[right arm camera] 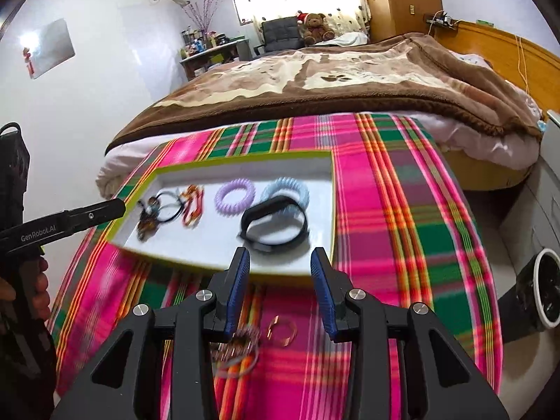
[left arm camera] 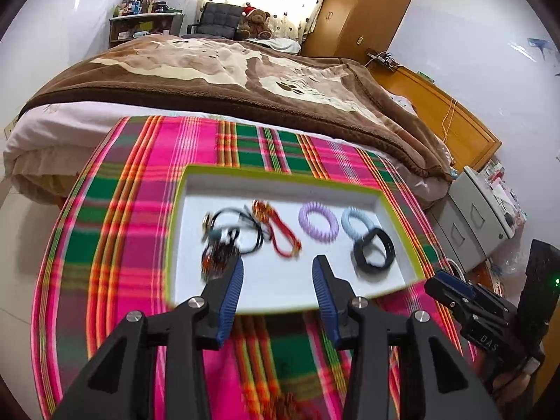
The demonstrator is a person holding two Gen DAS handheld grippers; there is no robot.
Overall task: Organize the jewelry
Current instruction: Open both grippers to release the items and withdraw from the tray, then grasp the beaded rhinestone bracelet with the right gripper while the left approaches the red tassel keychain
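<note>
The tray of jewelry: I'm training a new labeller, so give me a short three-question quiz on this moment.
1. True or false: the black band lies inside the tray.
2. Which coil ring does the black band overlap: A) the purple coil ring B) the blue coil ring?
3. What do the left gripper and right gripper hold?

Key: 1 true. 2 B. 3 Nothing; both are open and empty.
</note>
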